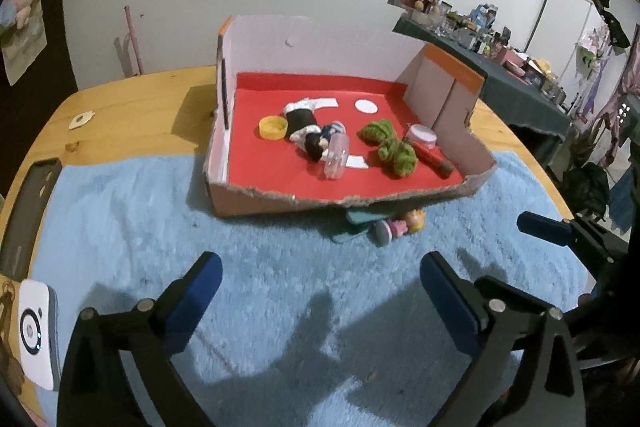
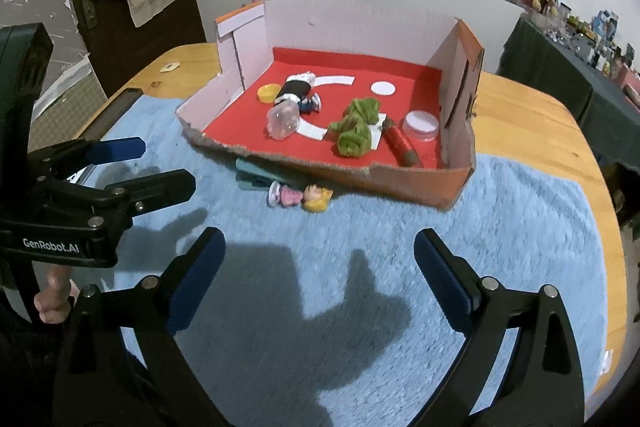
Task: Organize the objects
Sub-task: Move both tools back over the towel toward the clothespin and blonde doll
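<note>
Both grippers hang over the blue towel (image 1: pixel 132 211) with nothing between their spread jaws: the left gripper (image 1: pixel 320 291) and, to its right, the right gripper (image 2: pixel 318 259). Just ahead of them a small blonde doll (image 2: pixel 300 198) lies on the towel beside a teal item, perhaps a clip (image 2: pixel 252 174), partly tucked under the cardboard box (image 2: pixel 416 183). Farther ahead, inside the box, rest a clear bottle (image 1: pixel 337 157), a dark-dressed doll (image 1: pixel 306 125), a yellow cap (image 1: pixel 272 127), green cloth (image 1: pixel 390 147) and a red tube (image 1: pixel 434 159). Beneath everything is the wooden table (image 1: pixel 132 115).
</note>
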`<move>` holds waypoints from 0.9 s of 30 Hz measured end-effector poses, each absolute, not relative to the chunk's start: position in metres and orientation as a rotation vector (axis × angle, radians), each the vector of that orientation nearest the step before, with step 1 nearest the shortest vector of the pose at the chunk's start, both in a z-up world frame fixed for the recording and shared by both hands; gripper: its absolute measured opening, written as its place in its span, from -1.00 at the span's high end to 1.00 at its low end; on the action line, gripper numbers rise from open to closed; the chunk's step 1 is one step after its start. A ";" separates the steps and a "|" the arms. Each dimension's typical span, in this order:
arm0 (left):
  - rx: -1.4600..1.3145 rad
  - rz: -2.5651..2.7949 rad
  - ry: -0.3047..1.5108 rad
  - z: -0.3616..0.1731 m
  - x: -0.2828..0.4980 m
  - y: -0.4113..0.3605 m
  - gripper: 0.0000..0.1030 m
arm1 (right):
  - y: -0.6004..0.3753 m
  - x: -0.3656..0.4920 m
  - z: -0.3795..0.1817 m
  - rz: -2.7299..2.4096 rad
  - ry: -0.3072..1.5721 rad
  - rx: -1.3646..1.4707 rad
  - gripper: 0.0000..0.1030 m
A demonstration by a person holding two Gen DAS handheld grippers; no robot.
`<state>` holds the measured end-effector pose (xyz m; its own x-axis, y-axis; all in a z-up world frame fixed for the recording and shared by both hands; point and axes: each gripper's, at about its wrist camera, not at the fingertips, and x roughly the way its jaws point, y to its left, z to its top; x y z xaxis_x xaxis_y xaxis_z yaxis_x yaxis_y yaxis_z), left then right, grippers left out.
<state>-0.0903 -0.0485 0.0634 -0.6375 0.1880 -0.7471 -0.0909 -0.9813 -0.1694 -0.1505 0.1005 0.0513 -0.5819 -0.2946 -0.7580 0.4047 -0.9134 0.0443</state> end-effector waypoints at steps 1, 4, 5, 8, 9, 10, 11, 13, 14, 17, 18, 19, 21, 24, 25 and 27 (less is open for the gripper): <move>-1.261 2.702 -0.179 0.061 -0.089 -0.049 -0.96 | 0.100 -0.148 0.049 -2.482 0.187 1.159 -0.88; -1.277 2.695 -0.188 0.056 -0.087 -0.050 -0.96 | 0.099 -0.145 0.045 -2.477 0.186 1.170 -0.88; -1.279 2.694 -0.190 0.055 -0.086 -0.051 -0.96 | 0.099 -0.143 0.043 -2.476 0.186 1.172 -0.88; -1.292 2.690 -0.197 0.050 -0.085 -0.052 -0.96 | 0.099 -0.141 0.038 -2.472 0.180 1.183 -0.88; -1.295 2.689 -0.198 0.049 -0.085 -0.052 -0.96 | 0.100 -0.140 0.037 -2.471 0.179 1.187 -0.88; -1.299 2.688 -0.201 0.047 -0.085 -0.052 -0.96 | 0.100 -0.140 0.035 -2.469 0.178 1.191 -0.88; -1.301 2.686 -0.202 0.045 -0.084 -0.053 -0.96 | 0.100 -0.140 0.033 -2.467 0.176 1.198 -0.88; -1.303 2.681 -0.203 0.043 -0.085 -0.053 -0.96 | 0.100 -0.142 0.030 -2.465 0.169 1.206 -0.88; -1.303 2.681 -0.201 0.043 -0.085 -0.053 -0.96 | 0.100 -0.143 0.029 -2.464 0.165 1.210 -0.88; -1.305 2.668 -0.195 0.042 -0.088 -0.053 -0.80 | 0.102 -0.147 0.027 -2.471 0.146 1.216 -0.88; -1.309 2.663 -0.192 0.041 -0.090 -0.052 -0.70 | 0.103 -0.149 0.027 -2.480 0.134 1.212 -0.88; -1.313 2.661 -0.187 0.041 -0.091 -0.053 -0.65 | 0.103 -0.151 0.026 -2.483 0.122 1.213 -0.87; -1.321 2.653 -0.177 0.039 -0.093 -0.053 -0.47 | 0.103 -0.157 0.025 -2.487 0.114 1.220 -0.82; -1.336 2.645 -0.171 0.036 -0.097 -0.054 -0.20 | 0.099 -0.165 0.022 -2.482 0.119 1.234 -0.53; -1.343 2.637 -0.173 0.035 -0.099 -0.055 -0.16 | 0.097 -0.168 0.020 -2.475 0.117 1.241 -0.53; -1.355 2.621 -0.172 0.032 -0.102 -0.055 -0.03 | 0.091 -0.173 0.016 -2.465 0.118 1.249 -0.52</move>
<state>-0.1023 -0.0547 0.0320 -0.5662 0.2168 -0.7952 -0.1113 -0.9761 -0.1869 -0.1732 0.0914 0.0158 -0.5367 -0.2895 -0.7926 0.3638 -0.9269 0.0923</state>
